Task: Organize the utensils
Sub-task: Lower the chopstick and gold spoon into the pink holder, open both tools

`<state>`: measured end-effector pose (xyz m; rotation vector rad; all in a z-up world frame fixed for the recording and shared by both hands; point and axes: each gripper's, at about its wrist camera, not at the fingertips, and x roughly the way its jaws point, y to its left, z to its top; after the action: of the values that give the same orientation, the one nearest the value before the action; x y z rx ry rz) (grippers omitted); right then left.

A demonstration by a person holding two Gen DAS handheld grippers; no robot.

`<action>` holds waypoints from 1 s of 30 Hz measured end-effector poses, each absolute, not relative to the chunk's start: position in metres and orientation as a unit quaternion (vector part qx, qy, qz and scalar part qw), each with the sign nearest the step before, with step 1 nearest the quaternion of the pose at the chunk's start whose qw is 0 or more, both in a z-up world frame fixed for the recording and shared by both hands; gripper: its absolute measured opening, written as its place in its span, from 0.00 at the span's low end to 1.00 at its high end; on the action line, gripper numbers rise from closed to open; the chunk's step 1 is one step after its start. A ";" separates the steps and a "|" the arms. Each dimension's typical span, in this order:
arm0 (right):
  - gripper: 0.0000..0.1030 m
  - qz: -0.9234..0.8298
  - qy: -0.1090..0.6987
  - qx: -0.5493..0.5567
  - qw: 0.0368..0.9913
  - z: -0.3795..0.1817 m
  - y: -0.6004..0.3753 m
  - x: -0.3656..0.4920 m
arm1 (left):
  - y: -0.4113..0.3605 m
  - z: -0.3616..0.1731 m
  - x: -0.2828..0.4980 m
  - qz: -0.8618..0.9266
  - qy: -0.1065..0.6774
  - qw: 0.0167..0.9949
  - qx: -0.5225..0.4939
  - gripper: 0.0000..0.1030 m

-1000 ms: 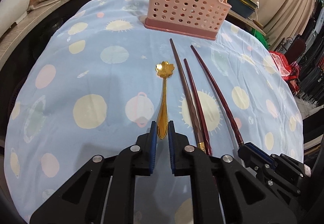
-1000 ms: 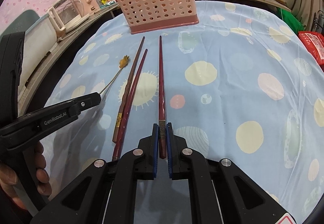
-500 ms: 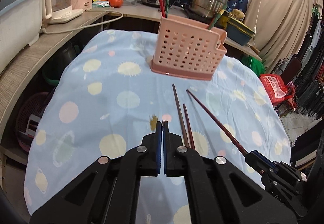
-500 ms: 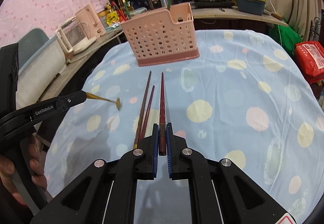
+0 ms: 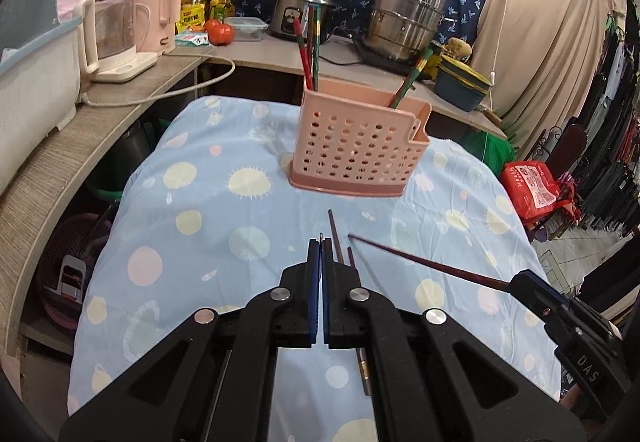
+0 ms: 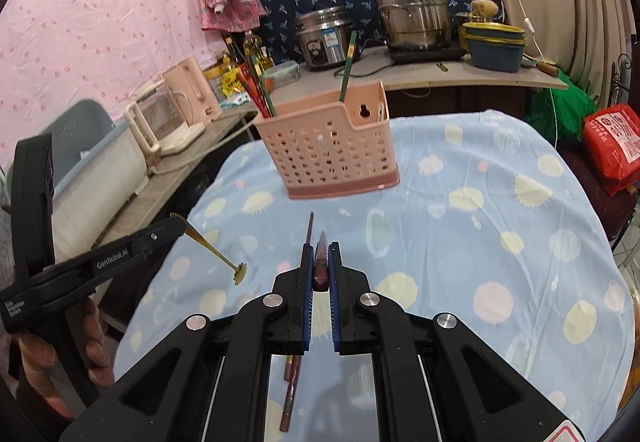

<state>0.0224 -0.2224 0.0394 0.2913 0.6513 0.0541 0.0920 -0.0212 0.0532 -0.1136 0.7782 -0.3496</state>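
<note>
We hold the left gripper (image 5: 321, 242) clamped on the thin handle of the gold spoon (image 6: 218, 254); seen from the right wrist camera, its flower-shaped bowl hangs out in the air above the cloth-covered bench (image 6: 500, 226), clear of it. The right gripper (image 6: 320, 246) is clenched on one dark red chopstick (image 5: 424, 262) near its thick end, the tip pointing toward the pink holder (image 5: 360, 146). Gripping each piece at the handle end leaves the long part free to drop into the holder, we judge. Two more chopsticks (image 6: 292, 382) lie side by side on the cloth between the grippers, not yet taken. The holder stands upright at the far side of the bench, with a few sticks already in it. Both grippers tilt downward and forward, well above the cloth. A hand (image 6: 60, 370) grips the left tool's handle.
</note>
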 end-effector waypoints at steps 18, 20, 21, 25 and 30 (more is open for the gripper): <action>0.07 0.004 0.197 0.145 0.970 0.152 -0.263 0.081 | -0.049 0.165 0.144 -0.213 0.291 0.932 -0.043 0.00; 0.07 0.008 0.181 0.161 0.970 0.166 -0.271 0.093 | -0.054 0.178 0.155 -0.218 0.279 0.934 -0.047 0.00; 0.07 0.010 0.173 0.170 0.970 0.173 -0.275 0.100 | -0.056 0.183 0.160 -0.218 0.274 0.936 -0.047 0.00; 0.07 0.009 0.139 0.190 0.972 0.198 -0.285 0.128 | -0.066 0.203 0.183 -0.223 0.253 0.940 -0.049 0.00; 0.07 0.008 0.111 0.214 0.971 0.211 -0.292 0.164 | -0.073 0.210 0.214 -0.223 0.240 0.943 -0.059 0.00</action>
<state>0.1643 -0.2921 0.2109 0.4314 0.2232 0.0157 0.2137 -0.0731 0.2104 -0.1213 0.4896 -0.4554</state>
